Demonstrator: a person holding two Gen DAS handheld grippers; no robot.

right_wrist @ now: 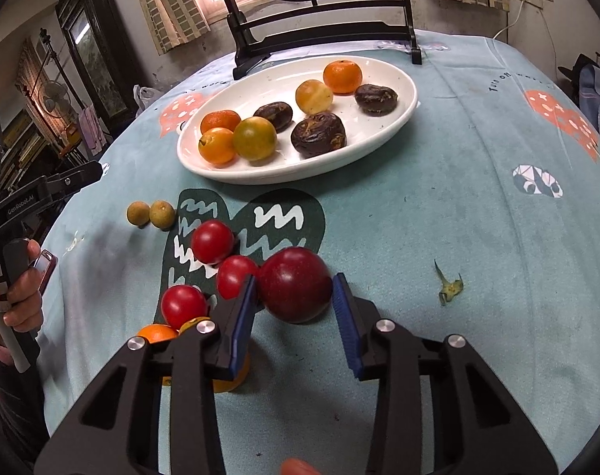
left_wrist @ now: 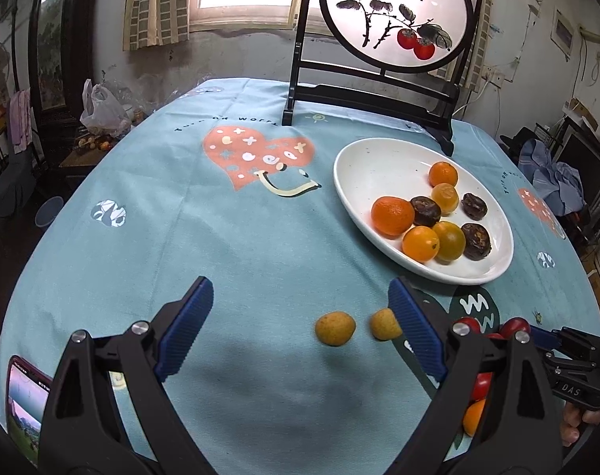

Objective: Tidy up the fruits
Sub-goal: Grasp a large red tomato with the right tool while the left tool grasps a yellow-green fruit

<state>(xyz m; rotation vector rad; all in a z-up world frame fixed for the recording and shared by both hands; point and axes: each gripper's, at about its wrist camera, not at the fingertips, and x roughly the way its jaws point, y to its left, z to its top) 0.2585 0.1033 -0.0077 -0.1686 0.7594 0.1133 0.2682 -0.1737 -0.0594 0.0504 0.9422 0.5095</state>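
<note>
Right gripper (right_wrist: 294, 297) jaws apart, straddling dark red plum (right_wrist: 295, 285) on tablecloth (right_wrist: 458, 237); roundish, no clear long axis. Three tomatoes (right_wrist: 212, 241) just left of it. Left gripper (left_wrist: 300, 316) wide open over two small tan fruits (left_wrist: 335, 328). Oval white plate (right_wrist: 406, 107) beyond, long axis running left-near to right-far.

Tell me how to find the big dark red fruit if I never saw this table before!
Start at the white oval plate on the blue-green tablecloth, then come toward the dark heart print nearer the person. A cluster of red fruits sits there, and the big dark red plum lies between the right gripper's blue fingers. It is larger and darker than the three bright cherry tomatoes beside it.
</note>
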